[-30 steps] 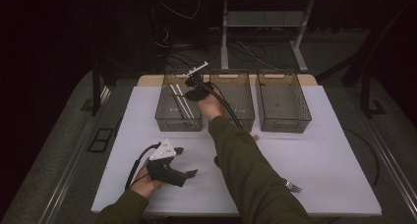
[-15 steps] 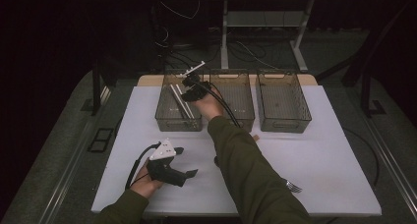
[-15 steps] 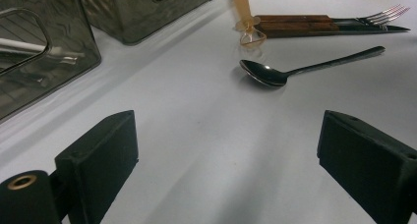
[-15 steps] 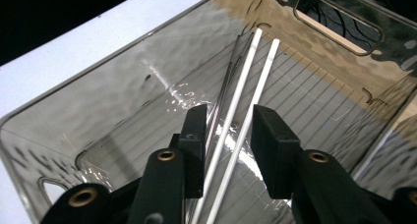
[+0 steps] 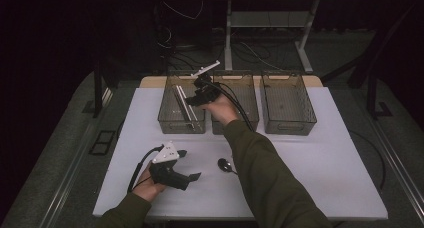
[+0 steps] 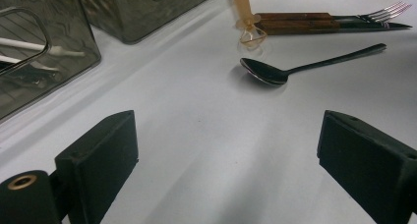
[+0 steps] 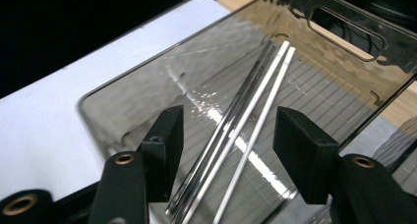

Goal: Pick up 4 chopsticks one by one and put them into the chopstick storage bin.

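1. My right gripper (image 5: 192, 99) hangs over the left bin (image 5: 170, 119), the first of three clear bins along the far edge of the table (image 5: 325, 158).
2. Its jaws have just been opening; they stand apart now with nothing pressed between the pads.
3. The chopsticks (image 7: 241, 130) lie on the floor of that bin, below the gap between my jaws, slanting from its near wall toward its far end.
4. My left gripper (image 5: 187, 165) rests near the table's near left corner, jaws wide and empty.
5. A dark spoon (image 6: 295, 69) lies on the table beyond my left jaws, near the near edge.
6. Past it, toward the right edge, lie a fork (image 6: 344, 16) and a wooden-handled knife beside it.
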Motion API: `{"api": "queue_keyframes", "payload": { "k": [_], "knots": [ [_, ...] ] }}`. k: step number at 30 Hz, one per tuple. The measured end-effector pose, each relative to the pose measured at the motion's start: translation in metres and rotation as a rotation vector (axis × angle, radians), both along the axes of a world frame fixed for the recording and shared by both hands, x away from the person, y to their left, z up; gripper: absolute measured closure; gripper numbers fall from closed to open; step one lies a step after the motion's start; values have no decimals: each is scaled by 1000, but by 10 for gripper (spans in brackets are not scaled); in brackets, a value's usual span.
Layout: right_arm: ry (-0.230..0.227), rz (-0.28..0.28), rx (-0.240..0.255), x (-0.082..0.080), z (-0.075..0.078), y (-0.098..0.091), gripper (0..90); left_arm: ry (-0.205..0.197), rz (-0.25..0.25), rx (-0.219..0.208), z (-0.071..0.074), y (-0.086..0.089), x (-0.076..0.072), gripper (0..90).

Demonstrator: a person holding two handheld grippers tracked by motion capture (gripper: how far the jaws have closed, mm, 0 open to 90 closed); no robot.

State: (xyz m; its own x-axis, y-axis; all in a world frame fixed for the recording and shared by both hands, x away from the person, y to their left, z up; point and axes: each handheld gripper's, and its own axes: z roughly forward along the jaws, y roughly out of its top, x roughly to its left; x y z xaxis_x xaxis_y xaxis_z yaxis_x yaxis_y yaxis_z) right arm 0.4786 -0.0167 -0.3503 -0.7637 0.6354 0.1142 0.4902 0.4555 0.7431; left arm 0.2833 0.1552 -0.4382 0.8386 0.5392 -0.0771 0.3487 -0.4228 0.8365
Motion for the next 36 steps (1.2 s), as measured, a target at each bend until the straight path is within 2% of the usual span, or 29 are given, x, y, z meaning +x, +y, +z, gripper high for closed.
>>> {"api": "queue_keyframes", "payload": {
  "k": [8, 11, 15, 24, 29, 36],
  "knots": [
    [-20, 30, 48, -20, 7, -27, 424, 6, 12, -11, -1, -1, -1, 70],
    [-24, 43, 51, -27, 10, -39, 421, 6, 5, 12, -1, 0, -1, 70],
    [-29, 50, 65, -36, 13, -57, 421, 8, 6, 11, -1, 0, 0, 70],
    [-41, 74, 56, -61, 10, -93, 413, 14, 12, 14, -2, 0, 0, 70],
    [-58, 65, 71, -74, 9, -114, 413, 13, 14, 17, -3, 0, 0, 70],
    [-53, 65, 83, -90, 4, -142, 412, 15, 19, 23, -3, 0, 0, 70]
  ]
}}
